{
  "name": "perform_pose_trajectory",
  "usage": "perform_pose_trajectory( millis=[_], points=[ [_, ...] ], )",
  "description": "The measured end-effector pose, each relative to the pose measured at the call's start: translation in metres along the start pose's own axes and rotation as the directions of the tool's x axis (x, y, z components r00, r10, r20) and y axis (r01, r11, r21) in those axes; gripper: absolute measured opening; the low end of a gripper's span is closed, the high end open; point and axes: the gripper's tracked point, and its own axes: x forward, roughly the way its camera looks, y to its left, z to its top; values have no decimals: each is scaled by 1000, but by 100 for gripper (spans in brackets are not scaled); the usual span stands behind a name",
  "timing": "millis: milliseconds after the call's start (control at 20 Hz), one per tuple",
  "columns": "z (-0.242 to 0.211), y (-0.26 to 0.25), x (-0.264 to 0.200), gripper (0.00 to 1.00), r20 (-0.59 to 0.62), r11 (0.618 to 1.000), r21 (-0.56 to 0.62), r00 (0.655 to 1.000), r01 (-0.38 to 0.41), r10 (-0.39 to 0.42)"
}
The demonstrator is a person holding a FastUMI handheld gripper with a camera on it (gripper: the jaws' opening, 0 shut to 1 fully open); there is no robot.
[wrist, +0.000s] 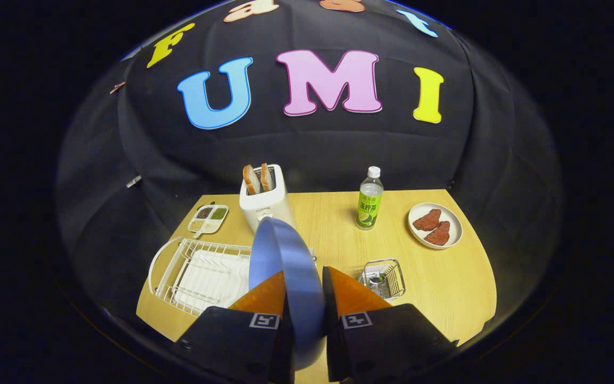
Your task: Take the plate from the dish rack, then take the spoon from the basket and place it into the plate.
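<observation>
A blue plate (285, 266) stands on edge between my fingers, and my gripper (304, 285) is shut on its rim, holding it up above the table. The white wire dish rack (190, 272) lies below and to the left of the plate, with its white drip tray showing. To the right of my fingers sits a small wire basket (384, 277) with a spoon (377, 279) lying inside it. The plate hides part of the rack's right end.
On the wooden table (445, 277) beyond my fingers stand a white toaster (264, 200) with two bread slices, a green-labelled bottle (369, 200), a white plate of red meat pieces (435, 225) and a small divided dish of grains (208, 217).
</observation>
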Motion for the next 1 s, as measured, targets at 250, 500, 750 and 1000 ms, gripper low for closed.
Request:
perform_pose_trajectory(
  millis=[250, 500, 750, 1000],
  points=[
    [-15, -49, -58, 27, 35, 997, 69, 999, -18, 16],
    [-72, -93, -91, 27, -42, 978, 207, 999, -23, 32],
    [-118, -138, -91, 27, -118, 953, 301, 992, -9, 47],
    [-173, -165, -66, 27, -221, 925, 379, 967, -33, 125]
  ],
)
